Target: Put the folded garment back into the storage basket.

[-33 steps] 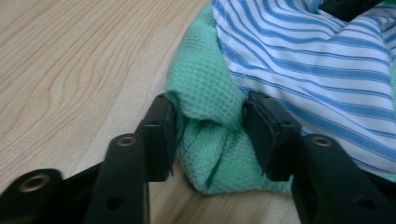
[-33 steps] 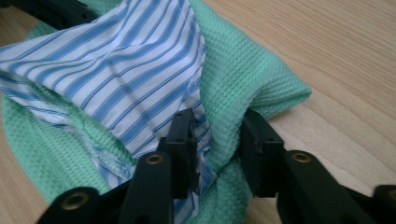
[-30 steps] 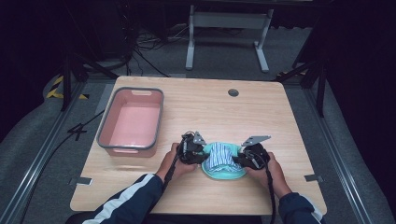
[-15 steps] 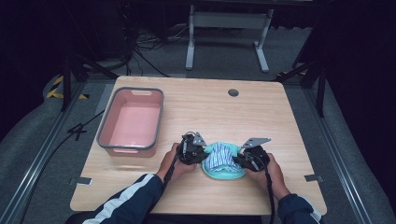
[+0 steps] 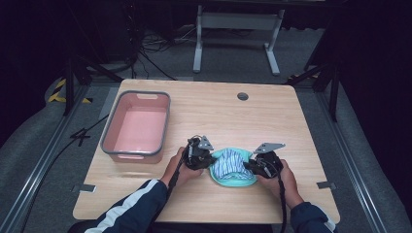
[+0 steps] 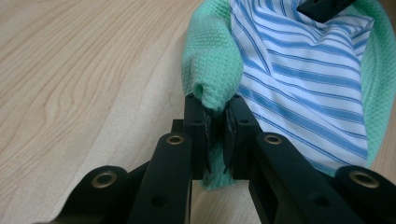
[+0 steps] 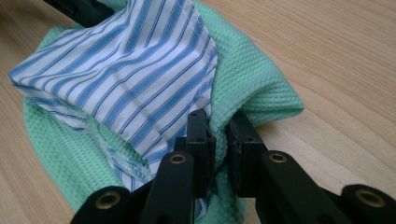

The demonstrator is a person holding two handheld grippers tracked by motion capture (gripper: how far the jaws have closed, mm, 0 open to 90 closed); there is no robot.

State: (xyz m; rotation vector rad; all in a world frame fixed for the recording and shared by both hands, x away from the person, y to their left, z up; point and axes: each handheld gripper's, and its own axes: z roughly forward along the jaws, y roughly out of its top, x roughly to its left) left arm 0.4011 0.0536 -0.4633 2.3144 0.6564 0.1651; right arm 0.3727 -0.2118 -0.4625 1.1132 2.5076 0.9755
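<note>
On the wooden table, near its front edge, the left gripper and the right gripper each pinch an opposite edge of the green cloth, with a striped cloth lying on it. A pink bin stands at the left.

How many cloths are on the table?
2. A green cloth lies at the table's near edge between the two hand-held grippers, and a blue-striped cloth sits bunched on top of it. More could be hidden inside the bundle.
</note>
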